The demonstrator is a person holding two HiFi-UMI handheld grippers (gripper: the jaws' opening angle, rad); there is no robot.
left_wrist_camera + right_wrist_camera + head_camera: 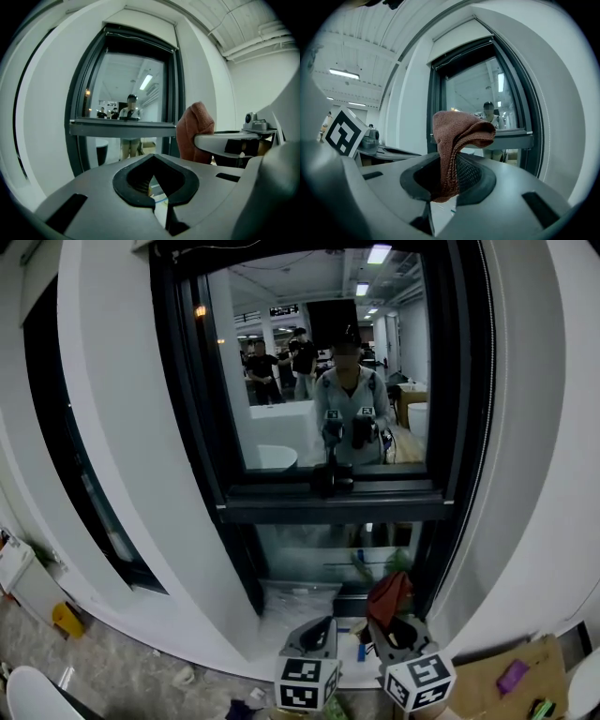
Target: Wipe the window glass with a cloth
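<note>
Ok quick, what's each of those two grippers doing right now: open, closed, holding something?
Left gripper: shut, nothing between its jaws.
Right gripper: shut on the brown cloth.

No words, numbers or brand names can be read anywhere here. The near-left cube (307,682) and the near-right cube (419,681) carry only black-and-white square markers, with no letters or digits on them. In the window glass (319,362), the reflection shows a dark hanging sign (283,310) far off at the upper left. It has pale marks on it, but they are too small to make out.
</note>
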